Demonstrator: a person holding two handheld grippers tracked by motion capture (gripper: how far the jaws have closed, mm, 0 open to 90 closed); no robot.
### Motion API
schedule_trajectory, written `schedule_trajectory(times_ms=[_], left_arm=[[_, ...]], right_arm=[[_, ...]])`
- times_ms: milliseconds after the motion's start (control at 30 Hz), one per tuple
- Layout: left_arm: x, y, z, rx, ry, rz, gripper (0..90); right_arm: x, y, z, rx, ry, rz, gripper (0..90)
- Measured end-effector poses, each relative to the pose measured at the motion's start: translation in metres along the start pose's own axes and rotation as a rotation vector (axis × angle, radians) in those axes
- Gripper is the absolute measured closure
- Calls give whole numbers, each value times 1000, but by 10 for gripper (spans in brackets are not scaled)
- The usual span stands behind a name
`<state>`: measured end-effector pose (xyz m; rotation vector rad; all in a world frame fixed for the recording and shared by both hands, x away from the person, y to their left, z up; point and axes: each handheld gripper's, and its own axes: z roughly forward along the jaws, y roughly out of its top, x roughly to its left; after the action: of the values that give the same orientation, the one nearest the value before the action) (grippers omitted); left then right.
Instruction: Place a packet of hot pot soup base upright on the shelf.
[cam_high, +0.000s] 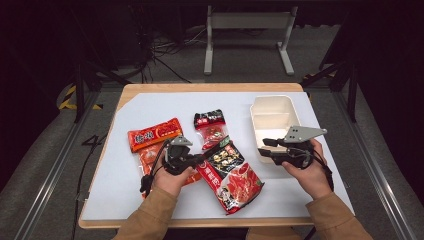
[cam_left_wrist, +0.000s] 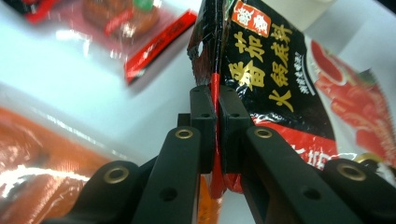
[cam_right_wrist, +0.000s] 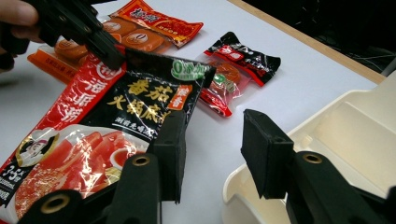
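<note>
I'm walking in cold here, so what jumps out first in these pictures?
The big red-and-black hotpot base pouch at the table's middle, its top edge pinched in the left tongs. At right, the empty cream tub, with the right tongs parted at its near rim.

A lab: dark room, metal frame rails (cam_high: 57, 165), floor cables (cam_high: 170, 62).

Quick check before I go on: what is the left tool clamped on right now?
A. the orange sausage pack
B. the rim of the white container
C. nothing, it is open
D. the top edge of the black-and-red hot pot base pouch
D: in the left gripper view the left tool has its jaws pressed together on the top edge of the hot pot base pouch.
</note>
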<state>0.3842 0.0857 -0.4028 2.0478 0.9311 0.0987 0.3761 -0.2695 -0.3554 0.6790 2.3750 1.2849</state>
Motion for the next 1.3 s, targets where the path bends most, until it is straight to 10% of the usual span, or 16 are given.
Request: schedule_trajectory(times_ms=[467,733,1300], left_arm=[[-28,22,-36,-157,48,131,876],[-49,30,-53,-221,134,262,877],[-57,34,-65,-272,159,360,877]], right_arm=[[3,11,-18,-67,0,-8,678],[12,31,-25,-52,32,-49,527],[19,66,12,-29,149,-29,421]])
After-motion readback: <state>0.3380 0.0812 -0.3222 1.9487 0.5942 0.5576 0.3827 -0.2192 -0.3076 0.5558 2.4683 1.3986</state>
